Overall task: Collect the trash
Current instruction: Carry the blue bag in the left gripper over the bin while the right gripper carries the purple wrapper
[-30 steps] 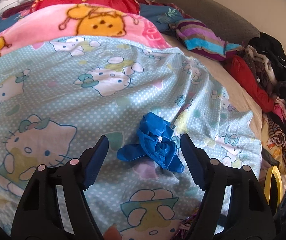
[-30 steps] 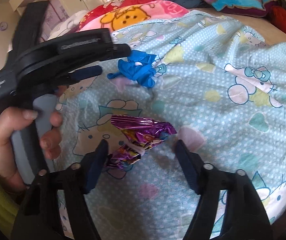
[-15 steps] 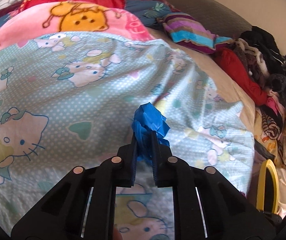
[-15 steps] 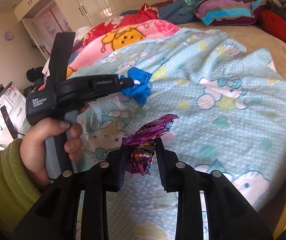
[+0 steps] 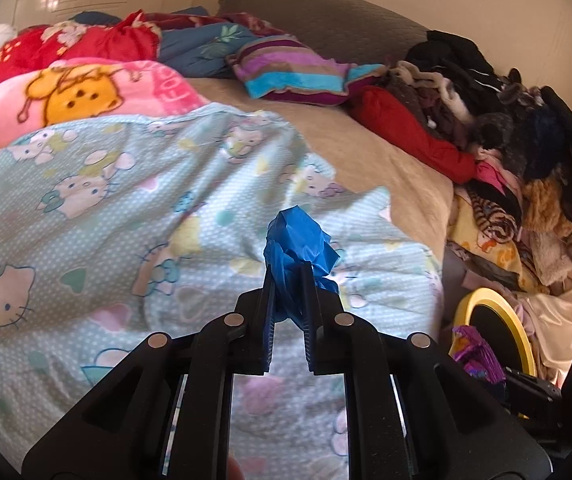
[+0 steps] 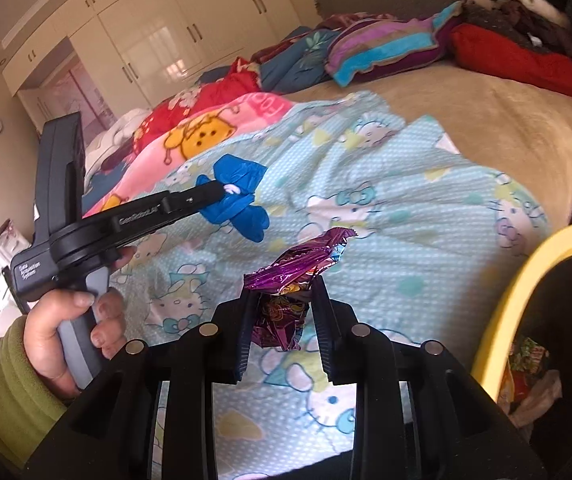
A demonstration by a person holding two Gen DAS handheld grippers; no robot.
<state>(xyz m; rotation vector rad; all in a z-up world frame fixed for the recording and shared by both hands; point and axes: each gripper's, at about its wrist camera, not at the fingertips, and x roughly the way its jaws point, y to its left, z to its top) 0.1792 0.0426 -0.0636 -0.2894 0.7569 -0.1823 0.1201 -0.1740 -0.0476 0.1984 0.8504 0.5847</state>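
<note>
Above the bed (image 5: 386, 160): left gripper (image 5: 288, 280) clamps glove (image 5: 300, 240), right gripper (image 6: 282, 300) clamps wrapper (image 6: 298, 264); loose crumpled grips risk slipping short of bin (image 6: 526, 280).

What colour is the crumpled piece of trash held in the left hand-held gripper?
Blue. The crumpled trash shows best in the left wrist view, pinched in the left hand-held gripper.

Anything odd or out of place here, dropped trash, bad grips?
Nothing stands out. Left gripper is shut on the blue glove, right gripper on the purple wrapper; no trash shows on the blanket.
</note>
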